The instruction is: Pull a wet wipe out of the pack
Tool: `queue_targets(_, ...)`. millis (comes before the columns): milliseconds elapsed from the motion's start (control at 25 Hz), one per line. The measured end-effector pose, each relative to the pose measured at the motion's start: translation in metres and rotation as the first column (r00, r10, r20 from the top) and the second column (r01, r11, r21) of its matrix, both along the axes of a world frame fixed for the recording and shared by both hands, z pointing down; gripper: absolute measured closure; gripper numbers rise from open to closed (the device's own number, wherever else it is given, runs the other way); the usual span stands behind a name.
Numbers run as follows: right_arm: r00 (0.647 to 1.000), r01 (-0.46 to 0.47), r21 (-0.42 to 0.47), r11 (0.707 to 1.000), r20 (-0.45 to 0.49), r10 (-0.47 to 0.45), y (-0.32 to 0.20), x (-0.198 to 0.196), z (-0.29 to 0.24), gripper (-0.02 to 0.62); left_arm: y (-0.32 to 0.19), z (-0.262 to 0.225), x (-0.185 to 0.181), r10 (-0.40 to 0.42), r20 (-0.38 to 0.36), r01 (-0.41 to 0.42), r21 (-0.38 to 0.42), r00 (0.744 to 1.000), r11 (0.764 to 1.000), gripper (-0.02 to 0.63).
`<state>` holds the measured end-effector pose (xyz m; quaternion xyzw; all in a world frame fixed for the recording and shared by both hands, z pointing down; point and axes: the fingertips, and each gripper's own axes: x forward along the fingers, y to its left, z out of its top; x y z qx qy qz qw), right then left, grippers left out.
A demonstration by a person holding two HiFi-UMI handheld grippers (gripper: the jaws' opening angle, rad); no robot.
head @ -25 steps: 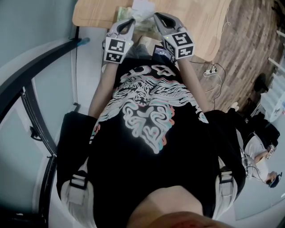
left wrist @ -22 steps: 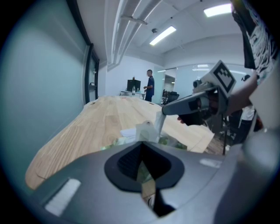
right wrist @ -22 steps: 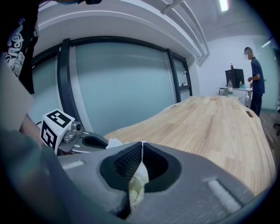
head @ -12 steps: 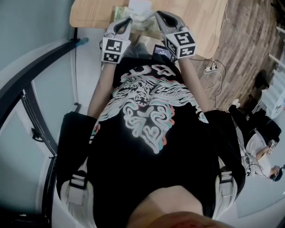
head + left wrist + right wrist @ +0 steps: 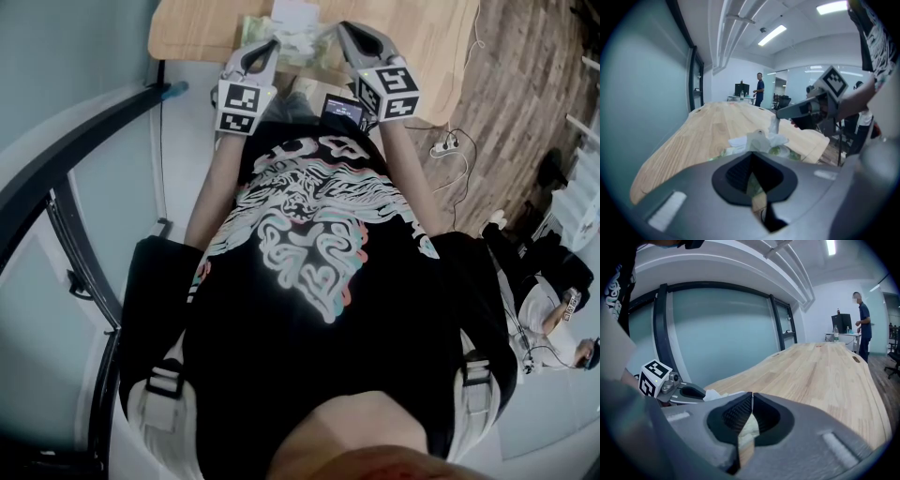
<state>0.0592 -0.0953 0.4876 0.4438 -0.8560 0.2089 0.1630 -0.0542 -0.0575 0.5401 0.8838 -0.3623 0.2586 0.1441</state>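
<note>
My right tool (image 5: 752, 395) pinches the wipe (image 5: 774, 125) above the pack (image 5: 785, 151). My left tool (image 5: 750, 153), closed, points at the pack's near edge. A person (image 5: 760, 89) stands far beyond the pack, past the desk (image 5: 712, 126).

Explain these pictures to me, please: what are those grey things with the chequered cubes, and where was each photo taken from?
There is no robot. A person holds a two-jaw gripper in each hand. The head view comes from a camera on their head, looking down at a wooden table. The other two views come from cameras riding on the grippers. A pack of wet wipes lies on the table. The left gripper seems to pinch the pack's near edge. The right gripper is closed on a white wipe sticking up from the pack.
</note>
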Motion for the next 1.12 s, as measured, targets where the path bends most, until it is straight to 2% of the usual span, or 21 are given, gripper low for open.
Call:
queue_targets(120, 1.0, 0.0, 0.006, 1.0, 0.002, 0.0, -0.001, 0.0, -0.002, 0.589, 0.0, -0.004, 0.002, 0.013, 0.009, -0.013, 0.017, 1.0, 1.0, 0.619)
queue_targets(280, 1.0, 0.0, 0.026, 1.0, 0.016, 0.0, -0.003, 0.0, -0.009, 0.589, -0.002, -0.022, 0.01, 0.052, 0.032, -0.055, 0.079, 0.998, 0.995, 0.619)
queue_targets(680, 0.999, -0.032, 0.054, 0.998, 0.01, 0.032, -0.009, 0.012, -0.019, 0.589, -0.015, -0.052, 0.018, 0.063, 0.015, -0.065, 0.153, 0.998, 0.986, 0.619)
queue_targets(880, 0.999, -0.054, 0.06, 0.997, -0.001, 0.054, -0.007, 0.022, -0.02, 0.589, -0.017, -0.063, 0.029, 0.117, 0.052, -0.126, 0.204, 0.992, 0.971, 0.618)
queue_targets(1120, 0.995, -0.103, 0.048, 0.994, -0.002, 0.103, -0.004, 0.042, -0.015, 0.589, -0.021, -0.066, 0.045, 0.156, 0.048, -0.163, 0.214, 0.987, 0.963, 0.619)
